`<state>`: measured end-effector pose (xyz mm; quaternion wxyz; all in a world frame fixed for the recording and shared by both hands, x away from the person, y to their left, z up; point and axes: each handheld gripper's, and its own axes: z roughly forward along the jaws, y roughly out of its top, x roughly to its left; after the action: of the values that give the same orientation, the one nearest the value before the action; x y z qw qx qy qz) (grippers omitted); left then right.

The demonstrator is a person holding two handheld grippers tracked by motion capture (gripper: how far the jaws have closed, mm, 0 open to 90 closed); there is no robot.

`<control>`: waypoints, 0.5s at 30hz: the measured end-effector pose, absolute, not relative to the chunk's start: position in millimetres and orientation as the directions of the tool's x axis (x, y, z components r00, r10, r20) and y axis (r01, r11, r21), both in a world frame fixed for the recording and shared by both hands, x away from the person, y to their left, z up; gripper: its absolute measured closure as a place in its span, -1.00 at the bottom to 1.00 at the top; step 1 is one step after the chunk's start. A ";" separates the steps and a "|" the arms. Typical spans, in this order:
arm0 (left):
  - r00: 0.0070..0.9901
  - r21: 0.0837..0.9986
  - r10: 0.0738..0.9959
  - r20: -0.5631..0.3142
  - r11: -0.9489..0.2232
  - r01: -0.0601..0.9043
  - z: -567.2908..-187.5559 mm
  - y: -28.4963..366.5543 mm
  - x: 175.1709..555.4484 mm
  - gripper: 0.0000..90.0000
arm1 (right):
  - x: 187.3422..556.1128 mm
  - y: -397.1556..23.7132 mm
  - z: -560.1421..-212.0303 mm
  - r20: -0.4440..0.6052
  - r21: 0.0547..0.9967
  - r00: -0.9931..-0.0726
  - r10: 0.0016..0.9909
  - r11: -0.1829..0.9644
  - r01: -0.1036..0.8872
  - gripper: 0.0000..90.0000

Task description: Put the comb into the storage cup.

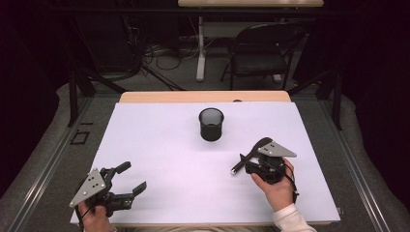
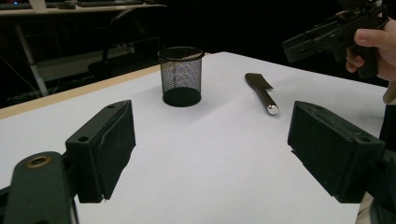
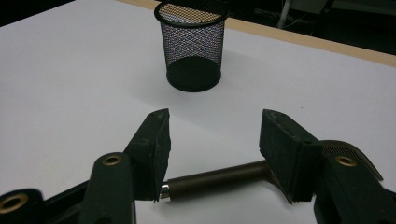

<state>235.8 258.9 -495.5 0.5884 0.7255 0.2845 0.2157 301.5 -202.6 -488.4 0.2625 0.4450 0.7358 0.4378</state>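
Observation:
A black mesh cup (image 1: 211,124) stands upright at the middle back of the white table top (image 1: 169,159). A dark tool (image 1: 238,166) with a round handle, a silver end cap and a wider curved head lies flat to the right of centre (image 2: 261,93). My right gripper (image 1: 249,166) hovers over it. In the right gripper view its jaws (image 3: 212,119) stand partly apart, with the handle (image 3: 215,179) lying crosswise on the table beneath them and the cup (image 3: 193,46) ahead. My left gripper (image 1: 134,176) rests near the front left with jaws wide and nothing between them (image 2: 212,109).
The cup (image 2: 181,77) looks empty from here. A wooden strip (image 1: 203,96) edges the table's far side. Beyond it are a dark folding chair (image 1: 261,48), a table leg and cables on the floor. White surface stretches between the two grippers.

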 end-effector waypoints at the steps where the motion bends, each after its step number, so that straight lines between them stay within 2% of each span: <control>1: 0.745 0.977 0.666 -0.022 -0.145 0.159 -495.6 258.9 235.8 -0.66 | 303.3 -201.0 -487.7 -0.003 0.875 -0.469 0.883 0.229 0.426 -0.02; 8: 0.747 0.975 0.665 -0.021 -0.151 0.162 -496.2 258.1 236.0 -0.66 | 312.8 -193.5 -489.1 0.022 0.876 -0.463 0.886 0.206 0.437 0.10; 15: 0.746 0.975 0.666 -0.023 -0.150 0.164 -496.4 258.2 236.1 -0.66 | 320.7 -188.0 -493.9 0.040 0.869 -0.462 0.886 0.198 0.454 0.12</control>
<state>236.1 258.2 -496.4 0.5864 0.7273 0.2852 0.2141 320.7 -188.0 -493.9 0.2459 0.4566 0.7337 0.4390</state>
